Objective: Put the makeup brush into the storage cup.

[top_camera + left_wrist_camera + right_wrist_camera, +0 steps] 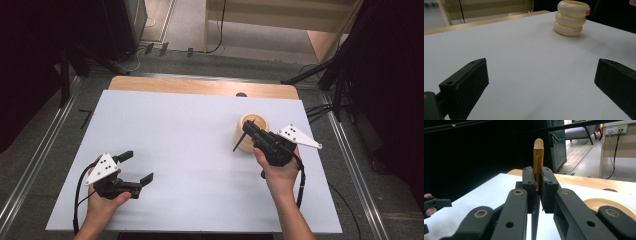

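A cream ribbed holder (246, 143), shaped like three stacked rings, stands on the right half of the white table (190, 135). It also appears at the far right in the left gripper view (571, 18), and its rim (609, 203) shows low in the right gripper view. My right gripper (250, 129) is right over the holder, shut on a slim stick (538, 157) that has a gold upper part and a pale tip. The stick's dark lower end (238, 142) slants down to the left beside the holder. Near the front left, my left gripper (138, 166) rests low with its jaws wide apart, and nothing lies between them (541, 82).
A bare wooden strip (200, 86) with a small dark hole (241, 94) runs along the table's far edge. Dark stands and cables (325, 75) crowd the floor at the back right. A metal rail (35, 150) runs along the left side.
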A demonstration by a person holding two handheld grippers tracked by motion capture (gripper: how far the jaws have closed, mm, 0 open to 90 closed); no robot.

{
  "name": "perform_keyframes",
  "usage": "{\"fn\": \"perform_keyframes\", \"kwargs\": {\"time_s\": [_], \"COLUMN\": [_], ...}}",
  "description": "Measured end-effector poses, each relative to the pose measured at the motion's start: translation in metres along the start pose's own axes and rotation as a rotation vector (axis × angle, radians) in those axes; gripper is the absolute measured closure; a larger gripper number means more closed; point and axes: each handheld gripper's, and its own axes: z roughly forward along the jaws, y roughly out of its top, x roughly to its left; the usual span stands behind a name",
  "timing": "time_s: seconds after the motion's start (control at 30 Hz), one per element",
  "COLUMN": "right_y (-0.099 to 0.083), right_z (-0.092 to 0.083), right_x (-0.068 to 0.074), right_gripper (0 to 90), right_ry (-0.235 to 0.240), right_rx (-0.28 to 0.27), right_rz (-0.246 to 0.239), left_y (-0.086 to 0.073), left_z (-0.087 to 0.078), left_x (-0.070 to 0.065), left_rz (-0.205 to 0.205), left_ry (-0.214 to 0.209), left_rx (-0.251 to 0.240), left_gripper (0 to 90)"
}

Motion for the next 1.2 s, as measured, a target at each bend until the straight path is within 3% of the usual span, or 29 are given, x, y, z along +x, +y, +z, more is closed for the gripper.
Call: {"fn": "perform_keyframes", "kwargs": {"time_s": [0.63, 1.2], "right_y": [0.009, 0.022], "right_z": [-0.001, -0.007], "right_x": [-0.009, -0.015], "right_gripper": [84.8, 84.8], "right_ry": [-0.038, -0.065], "right_rx": [-0.028, -0.06], "right_rz": [-0.02, -0.037], "left_y": [-0.01, -0.015], "left_z": [-0.022, -0.03], "left_x": [0.014, 0.012], "left_rz": [-0.037, -0.037], "left_ry": [0.04, 0.078], "left_rx": [-0.019, -0.033], "left_gripper": [0.0, 0.0]}}
